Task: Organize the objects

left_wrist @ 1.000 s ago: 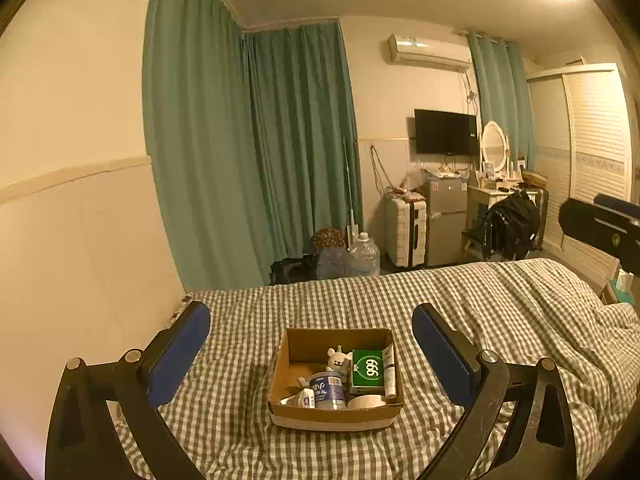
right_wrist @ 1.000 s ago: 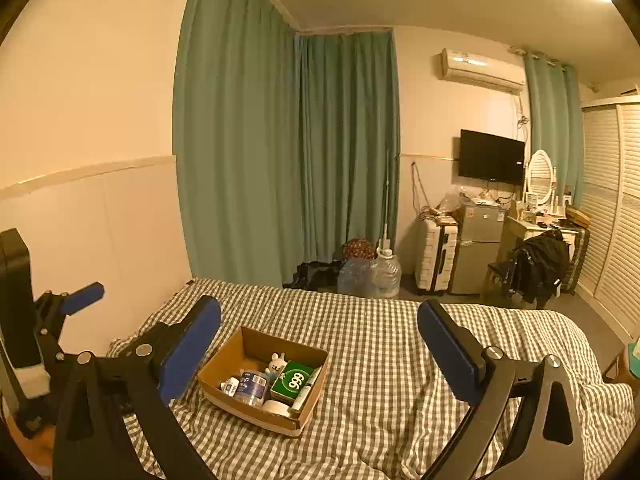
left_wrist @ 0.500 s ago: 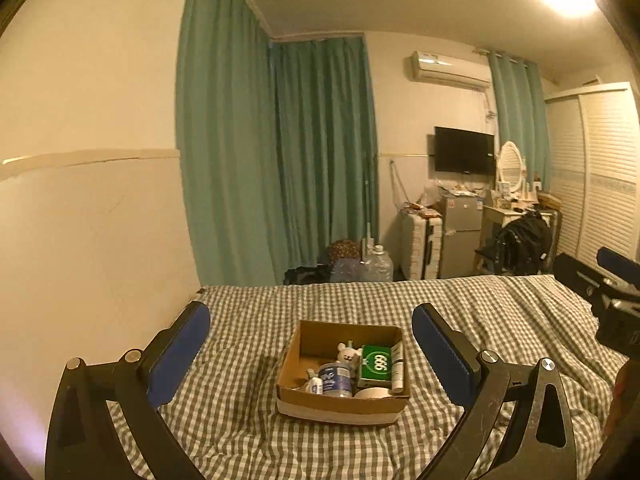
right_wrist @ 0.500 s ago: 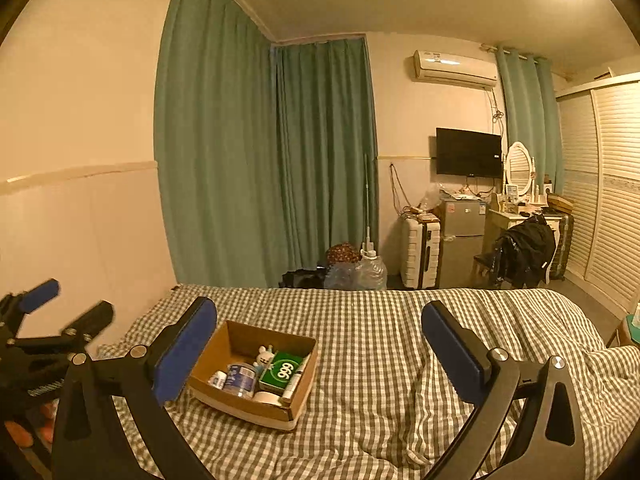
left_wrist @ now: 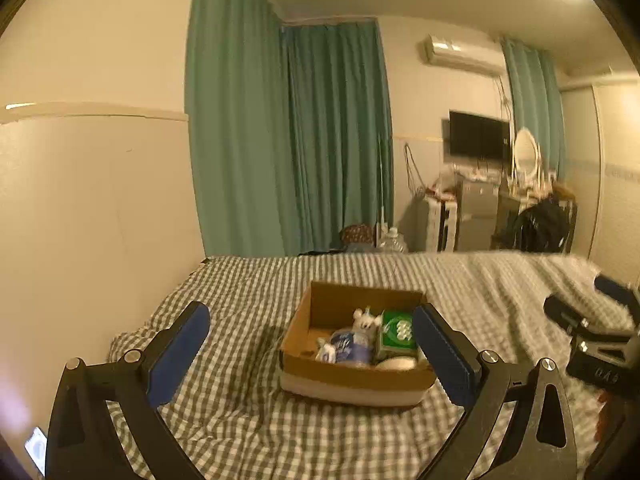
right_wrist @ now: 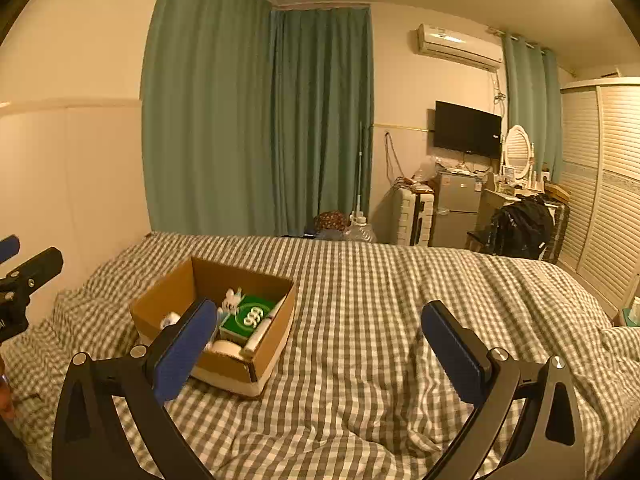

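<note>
Cardboard box [left_wrist: 352,376] on the checked bed [right_wrist: 360,280]; only the right view shows its white tube [right_wrist: 262,330]. Both grippers gape empty.

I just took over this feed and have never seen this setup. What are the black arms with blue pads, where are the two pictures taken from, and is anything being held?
Each picture comes from a fisheye camera on a hand-held gripper, looking along its two blue-padded fingers. The left gripper and the right gripper are both open and hold nothing. Ahead lies a bed with a checked cover. On it sits an open cardboard box holding a green carton, a small white toy figure, a blue-labelled container and other small items too blurred to name.
</note>
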`<state>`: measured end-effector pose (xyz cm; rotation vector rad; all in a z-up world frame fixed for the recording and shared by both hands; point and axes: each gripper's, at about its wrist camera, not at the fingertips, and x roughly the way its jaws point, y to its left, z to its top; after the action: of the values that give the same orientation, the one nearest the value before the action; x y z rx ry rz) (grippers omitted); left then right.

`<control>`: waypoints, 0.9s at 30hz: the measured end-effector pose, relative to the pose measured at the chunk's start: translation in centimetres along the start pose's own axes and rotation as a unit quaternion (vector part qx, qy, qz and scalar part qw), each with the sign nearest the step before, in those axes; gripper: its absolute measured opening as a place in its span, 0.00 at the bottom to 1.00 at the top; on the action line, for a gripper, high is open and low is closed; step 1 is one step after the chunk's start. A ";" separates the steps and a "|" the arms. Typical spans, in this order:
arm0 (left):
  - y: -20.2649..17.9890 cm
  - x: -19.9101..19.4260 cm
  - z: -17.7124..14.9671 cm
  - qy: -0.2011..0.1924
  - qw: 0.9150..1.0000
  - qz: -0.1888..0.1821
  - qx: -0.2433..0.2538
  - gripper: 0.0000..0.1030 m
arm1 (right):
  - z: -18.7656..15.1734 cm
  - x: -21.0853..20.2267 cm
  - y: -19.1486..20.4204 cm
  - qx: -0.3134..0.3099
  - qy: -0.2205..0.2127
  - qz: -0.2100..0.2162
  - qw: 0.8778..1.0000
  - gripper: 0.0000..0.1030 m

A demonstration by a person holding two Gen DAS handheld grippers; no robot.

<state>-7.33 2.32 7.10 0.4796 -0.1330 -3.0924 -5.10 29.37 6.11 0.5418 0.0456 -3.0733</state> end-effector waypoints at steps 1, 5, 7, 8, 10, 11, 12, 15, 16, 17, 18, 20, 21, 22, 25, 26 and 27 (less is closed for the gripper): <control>-0.1 0.4 -0.6 0.004 1.000 0.005 0.006 1.00 | -0.6 0.6 0.1 -0.001 0.007 0.003 1.000 1.00; 0.0 1.5 -3.4 0.026 1.000 0.013 0.008 1.00 | -2.3 2.2 0.8 0.001 0.030 0.013 0.999 1.00; 0.3 1.9 -4.3 0.037 0.999 0.016 0.006 1.00 | -2.7 2.3 1.1 0.001 0.031 0.011 0.999 1.00; 0.5 2.1 -4.5 0.042 0.999 0.016 0.004 1.00 | -2.7 2.2 1.2 0.000 0.029 0.013 0.999 1.00; 0.8 2.3 -4.8 0.050 0.999 0.017 -0.001 1.00 | -2.7 2.3 1.3 0.003 0.029 0.014 0.999 1.00; 0.9 2.2 -5.0 0.054 0.998 0.018 -0.007 1.00 | -2.7 2.3 1.3 0.005 0.029 0.013 0.999 1.00; 1.1 2.1 -4.9 0.054 0.998 0.018 -0.013 1.00 | -2.7 2.3 1.3 0.007 0.030 0.012 0.999 1.00; 1.7 1.8 -4.7 0.050 0.998 0.018 -0.028 1.00 | -2.9 2.4 1.2 0.008 0.035 0.009 0.999 1.00; 1.9 1.7 -4.6 0.049 0.998 0.018 -0.030 1.00 | -2.9 2.4 1.2 0.008 0.036 0.008 0.999 1.00; 2.0 1.7 -4.6 0.048 0.998 0.018 -0.031 1.00 | -2.9 2.4 1.2 0.007 0.036 0.008 0.999 1.00; 2.1 1.8 -4.6 0.047 0.998 0.020 -0.031 1.00 | -3.0 2.4 1.3 0.006 0.037 0.008 0.999 1.00; 2.3 1.8 -4.5 0.048 0.998 0.022 -0.035 1.00 | -3.0 2.4 1.5 0.001 0.036 0.007 0.999 1.00; 2.4 1.8 -4.5 0.049 0.998 0.021 -0.037 1.00 | -2.9 2.2 1.5 -0.001 0.036 0.007 0.999 1.00; 2.5 1.9 -4.5 0.050 0.998 0.020 -0.039 1.00 | -2.9 2.1 1.6 -0.003 0.034 0.008 0.999 1.00; 2.7 2.2 -4.7 0.058 0.997 0.017 -0.047 1.00 | -2.8 2.0 1.7 -0.005 0.032 0.011 0.999 1.00; 2.7 2.3 -4.9 0.059 0.997 0.019 -0.046 1.00 | -2.8 2.0 1.7 -0.005 0.031 0.012 0.999 1.00; 2.7 2.3 -5.0 0.059 0.997 0.021 -0.045 1.00 | -2.9 2.0 1.7 -0.005 0.031 0.012 0.999 1.00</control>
<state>-8.03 -0.82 1.93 0.6443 -0.0041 -3.0030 -5.97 27.68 2.70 0.6324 0.0539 -3.0310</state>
